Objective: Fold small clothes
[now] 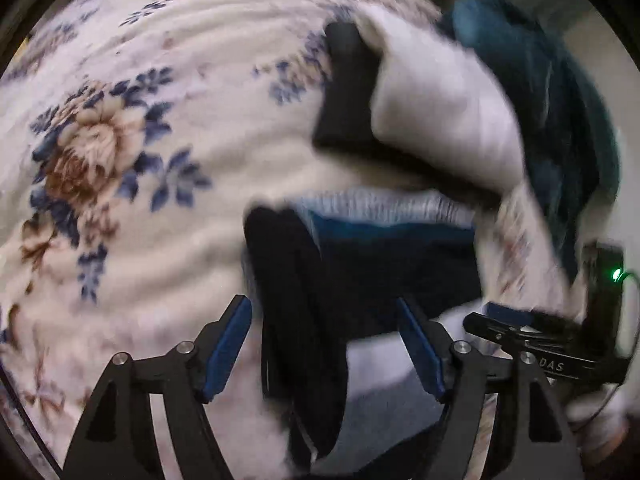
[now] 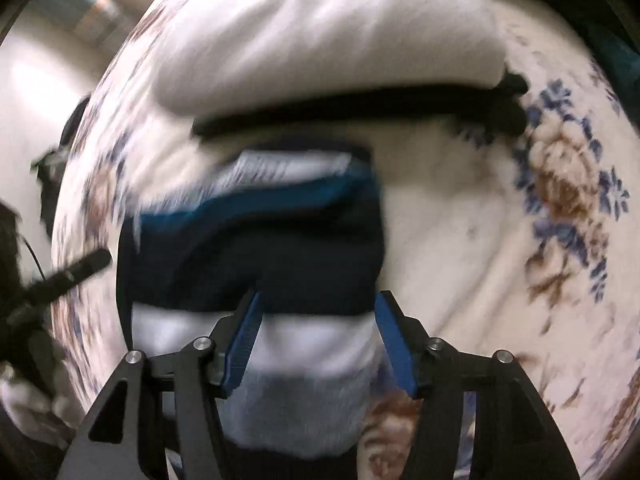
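Observation:
A small striped garment (image 1: 372, 264), navy with blue, white and pale grey bands, lies on the floral bedspread (image 1: 120, 140). My left gripper (image 1: 324, 320) is open, its blue pads on either side of the garment's near part. In the right wrist view the same garment (image 2: 260, 256) lies between the pads of my right gripper (image 2: 318, 332), which is open above its white band. The right gripper (image 1: 532, 336) shows at the lower right of the left wrist view. Both views are blurred.
A folded white garment (image 1: 440, 100) lies on a black one (image 1: 348, 100) behind the striped piece; both show in the right wrist view (image 2: 320, 40). A teal cloth (image 1: 560, 100) lies at the far right. The bed's edge curves along the left of the right wrist view.

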`<state>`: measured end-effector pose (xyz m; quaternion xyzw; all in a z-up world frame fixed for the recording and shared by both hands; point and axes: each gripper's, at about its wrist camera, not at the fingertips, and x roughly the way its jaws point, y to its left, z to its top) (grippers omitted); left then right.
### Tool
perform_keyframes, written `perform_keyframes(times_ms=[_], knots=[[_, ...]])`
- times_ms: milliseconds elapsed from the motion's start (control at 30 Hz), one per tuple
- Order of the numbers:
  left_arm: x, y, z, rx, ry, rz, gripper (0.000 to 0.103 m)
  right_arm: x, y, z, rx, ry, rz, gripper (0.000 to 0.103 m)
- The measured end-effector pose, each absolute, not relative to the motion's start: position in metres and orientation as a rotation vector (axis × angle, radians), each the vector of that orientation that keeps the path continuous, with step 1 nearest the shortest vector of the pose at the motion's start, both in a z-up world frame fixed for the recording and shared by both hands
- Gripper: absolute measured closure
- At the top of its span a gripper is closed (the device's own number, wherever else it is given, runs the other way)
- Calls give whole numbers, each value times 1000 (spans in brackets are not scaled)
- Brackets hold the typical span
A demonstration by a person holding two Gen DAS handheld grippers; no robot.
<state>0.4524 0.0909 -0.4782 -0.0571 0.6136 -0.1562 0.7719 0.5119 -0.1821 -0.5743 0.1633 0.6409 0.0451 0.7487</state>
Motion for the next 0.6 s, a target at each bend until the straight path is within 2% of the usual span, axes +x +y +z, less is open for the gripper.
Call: perform_keyframes(times_ms=[67,100,133,200,367,467,600], knots=[[445,88,-508,-33,1404,-246,28,498,-166,-592,274,1473,113,42],[439,95,-519,-72,1428,-230,28,491,-163,-601,223,1501,70,41],[436,101,-518,-120,1433,-212,28,485,-165,-607,203,1513,36,35],[426,108,-494,-176,1391,-201,30,476,-178,-603,268,1512,-2,35],[345,115,-418,-273,1308,-264,30,414,-203,-556,466,1471,71,33],[283,116,-406,-310,1348,-245,29,350,-201,-546,554,1514,112,33],[208,124,-424,-368,1484,-168,29,243,-197,-550,647,1601,135,33]])
